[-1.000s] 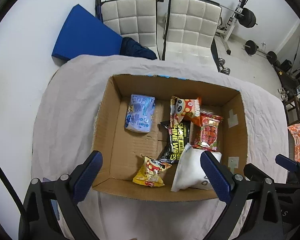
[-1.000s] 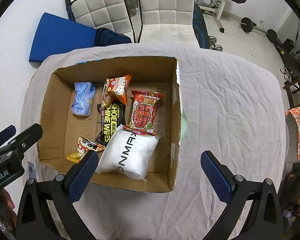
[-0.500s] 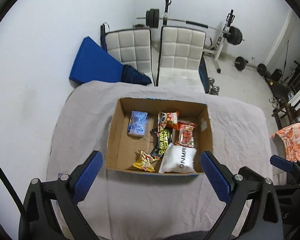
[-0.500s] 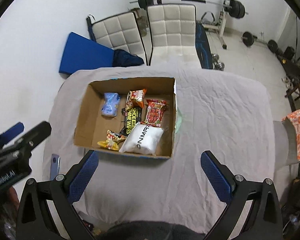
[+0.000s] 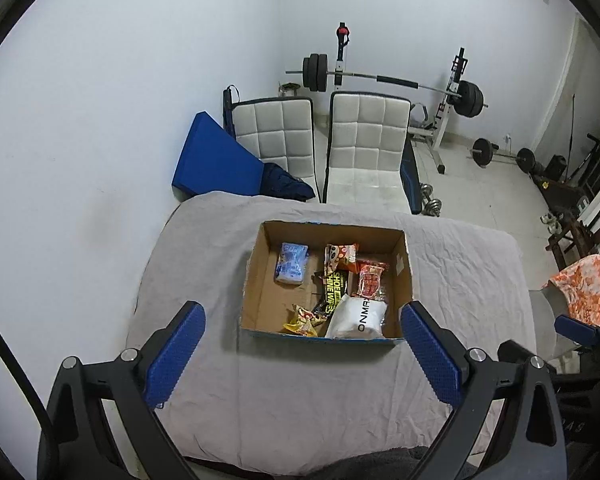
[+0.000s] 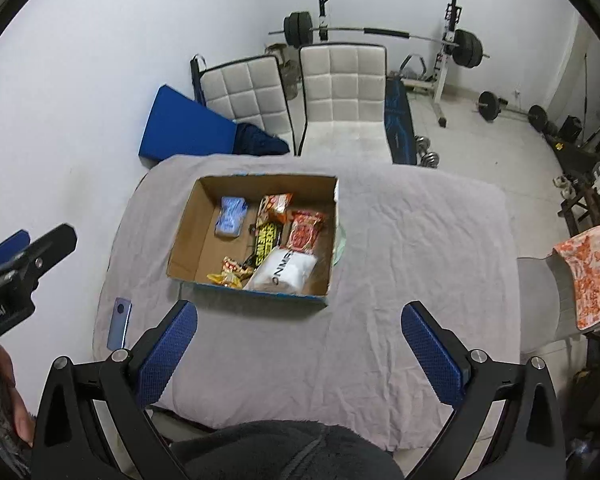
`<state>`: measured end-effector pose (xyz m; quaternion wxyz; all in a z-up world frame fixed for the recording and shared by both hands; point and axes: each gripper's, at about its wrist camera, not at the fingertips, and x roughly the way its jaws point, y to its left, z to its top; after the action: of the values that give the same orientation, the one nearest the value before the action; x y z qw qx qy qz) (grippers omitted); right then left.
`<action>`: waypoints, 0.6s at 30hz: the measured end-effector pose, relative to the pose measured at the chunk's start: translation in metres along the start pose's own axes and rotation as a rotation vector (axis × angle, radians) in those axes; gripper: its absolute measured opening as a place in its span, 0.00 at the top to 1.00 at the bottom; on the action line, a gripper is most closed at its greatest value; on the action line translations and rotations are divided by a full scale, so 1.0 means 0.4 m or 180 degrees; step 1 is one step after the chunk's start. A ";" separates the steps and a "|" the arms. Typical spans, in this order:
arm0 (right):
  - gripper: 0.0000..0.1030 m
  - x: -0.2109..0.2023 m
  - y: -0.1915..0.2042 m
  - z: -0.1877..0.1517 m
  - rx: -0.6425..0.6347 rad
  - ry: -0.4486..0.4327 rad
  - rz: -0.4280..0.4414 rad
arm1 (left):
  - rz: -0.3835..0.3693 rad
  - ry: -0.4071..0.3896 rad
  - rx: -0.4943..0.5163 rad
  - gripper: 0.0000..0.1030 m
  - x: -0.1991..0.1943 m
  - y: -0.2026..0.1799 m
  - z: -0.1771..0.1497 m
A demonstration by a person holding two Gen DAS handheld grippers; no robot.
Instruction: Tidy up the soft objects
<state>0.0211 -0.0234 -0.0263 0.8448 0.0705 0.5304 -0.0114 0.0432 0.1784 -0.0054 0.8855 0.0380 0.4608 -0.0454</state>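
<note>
A cardboard box [image 5: 256,280] [image 6: 184,240] sits on the grey-covered table [image 5: 320,392] [image 6: 412,248]. Inside lie a blue tissue pack [image 5: 291,269] [image 6: 230,216], a white soft pouch [image 5: 358,318] [image 6: 286,274], a red snack pack [image 5: 371,283] [image 6: 306,235], a black-and-yellow wipes pack [image 5: 334,291] [image 6: 266,242], an orange snack bag [image 5: 340,255] [image 6: 275,206] and a yellow snack bag [image 5: 302,320] [image 6: 230,274]. My left gripper [image 5: 302,354] is open and empty, well back from the box. My right gripper [image 6: 300,350] is open and empty, also pulled back.
A blue phone [image 6: 119,323] lies on the table's left edge. Two white chairs [image 5: 364,152] [image 5: 276,136] and a blue mat [image 5: 212,164] stand behind the table. Weights and a barbell rack [image 5: 456,88] are at the back. An orange patterned cloth [image 6: 592,276] hangs at right.
Both grippers have pulled up and back from the box, so the whole table and room now show. Both stay open and empty. The box's contents have not moved.
</note>
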 end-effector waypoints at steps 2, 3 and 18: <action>0.00 -0.014 -0.009 -0.001 0.0038 -0.0025 -0.0005 | -0.0044 -0.0019 -0.0024 0.02 -0.010 -0.001 -0.001; 0.00 -0.021 -0.015 -0.002 0.0062 -0.0036 -0.0015 | -0.0054 -0.0022 -0.0028 0.02 -0.012 -0.003 -0.001; 0.00 -0.037 -0.066 -0.009 0.0235 -0.0116 -0.0263 | -0.0179 -0.0008 0.0066 0.02 0.000 -0.047 -0.020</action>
<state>0.0088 -0.0498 -0.0175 0.8499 0.0794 0.5166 -0.0670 0.0345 0.1606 -0.0104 0.8840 0.0342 0.4601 -0.0752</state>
